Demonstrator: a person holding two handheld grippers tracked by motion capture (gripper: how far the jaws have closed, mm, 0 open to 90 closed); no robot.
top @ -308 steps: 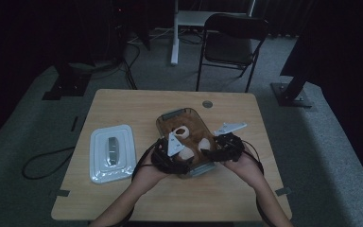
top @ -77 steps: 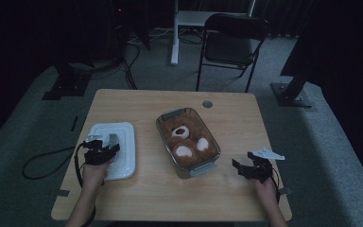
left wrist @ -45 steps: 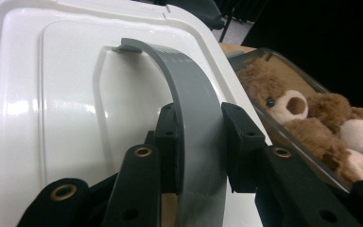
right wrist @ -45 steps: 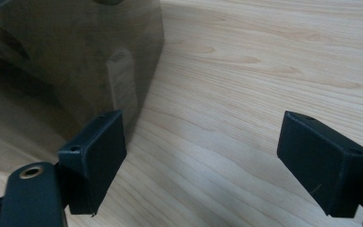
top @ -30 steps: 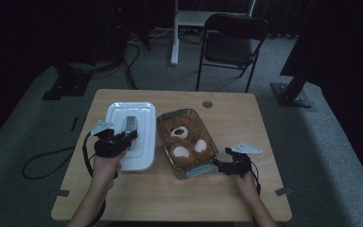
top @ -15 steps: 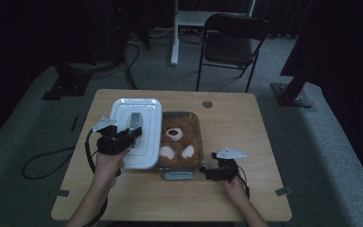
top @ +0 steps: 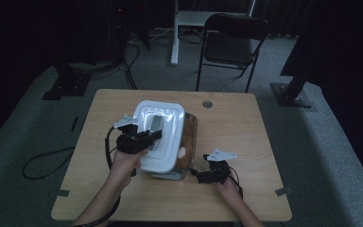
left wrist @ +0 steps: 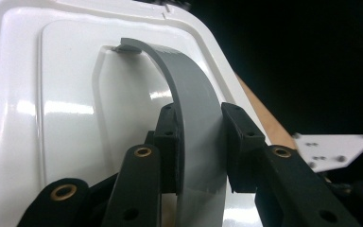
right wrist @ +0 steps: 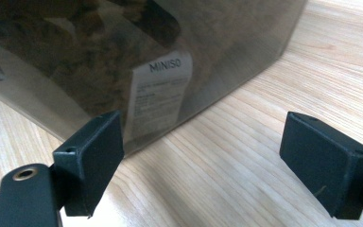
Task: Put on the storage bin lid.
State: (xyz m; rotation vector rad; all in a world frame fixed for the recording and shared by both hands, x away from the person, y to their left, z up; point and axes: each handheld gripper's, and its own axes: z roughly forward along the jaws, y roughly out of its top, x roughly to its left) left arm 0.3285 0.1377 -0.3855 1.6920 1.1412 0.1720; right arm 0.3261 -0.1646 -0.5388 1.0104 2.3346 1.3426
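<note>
Two hand-held grippers working: left hand-held gripper [left wrist: 201, 142] clamps the grey arched handle [left wrist: 189, 109] of the white plastic lid [top: 158, 135], carrying it over the clear brown-tinted box [top: 189, 142] to cover it; right hand-held gripper [right wrist: 203, 161], jaws wide and empty, waits beside the box's corner to steady it on the wooden bench [top: 246, 127].

Dim high view (dark surroundings); gripper views bright, glary.

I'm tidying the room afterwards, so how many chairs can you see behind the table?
1. A dark folding chair stands on the carpet beyond the table's far edge, right of centre. The dark surroundings may hide others.
</note>
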